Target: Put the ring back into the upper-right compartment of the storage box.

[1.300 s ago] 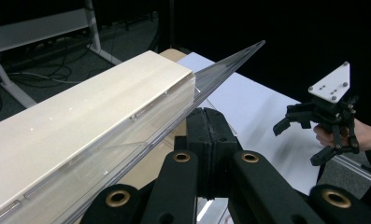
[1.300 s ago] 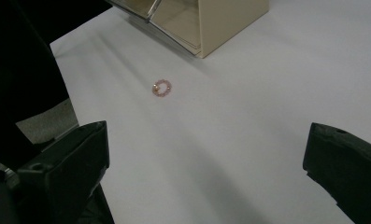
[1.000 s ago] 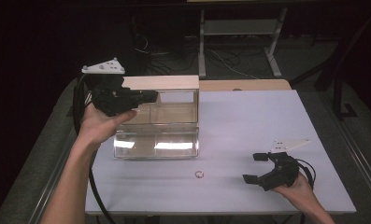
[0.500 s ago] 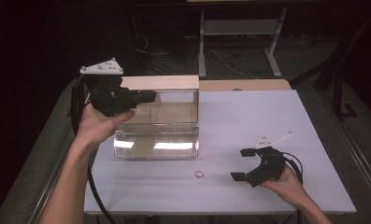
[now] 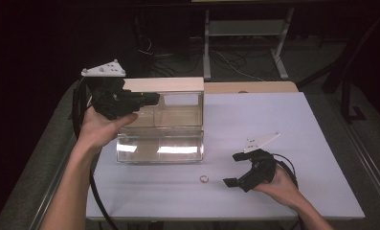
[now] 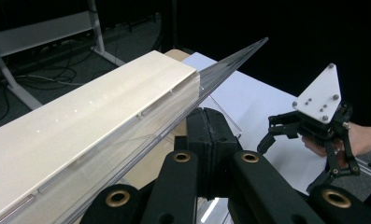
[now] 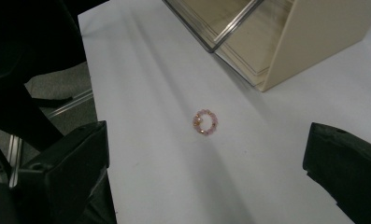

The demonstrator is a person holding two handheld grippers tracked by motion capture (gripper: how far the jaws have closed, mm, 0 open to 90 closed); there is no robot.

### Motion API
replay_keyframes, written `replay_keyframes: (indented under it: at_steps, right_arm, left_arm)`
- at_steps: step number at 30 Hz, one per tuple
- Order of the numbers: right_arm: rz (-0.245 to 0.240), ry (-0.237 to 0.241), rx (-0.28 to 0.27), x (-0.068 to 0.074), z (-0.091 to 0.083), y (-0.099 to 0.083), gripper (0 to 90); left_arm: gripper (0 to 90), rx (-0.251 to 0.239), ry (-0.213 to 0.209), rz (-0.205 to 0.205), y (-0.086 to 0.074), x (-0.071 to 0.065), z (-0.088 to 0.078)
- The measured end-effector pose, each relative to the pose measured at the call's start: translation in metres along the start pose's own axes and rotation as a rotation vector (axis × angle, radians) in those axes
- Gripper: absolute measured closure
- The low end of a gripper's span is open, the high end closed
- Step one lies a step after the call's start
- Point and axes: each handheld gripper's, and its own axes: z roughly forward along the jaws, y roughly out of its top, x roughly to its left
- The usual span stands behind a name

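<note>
A small pink beaded ring [image 7: 205, 122] lies flat on the table.

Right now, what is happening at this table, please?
A person works with two hand-held tools. The left tool is shut on the clear lid of a box, holding it lifted open. The right tool is open and points at a small pink bead ring lying on the white table in front of the box; in the right gripper view the ring lies between the jaws, not yet touched.
</note>
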Motion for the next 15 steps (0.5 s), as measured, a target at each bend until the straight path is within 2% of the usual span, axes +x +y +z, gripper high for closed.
replay_keyframes:
  at_steps: [15]
  right_arm:
    - [-0.05, 0.061, 0.091, 0.014, 0.027, 0.011, 0.2]
  left_arm:
    - [89.1, 0.004, 0.002, 0.004, 0.0, 0.0, 0.0]
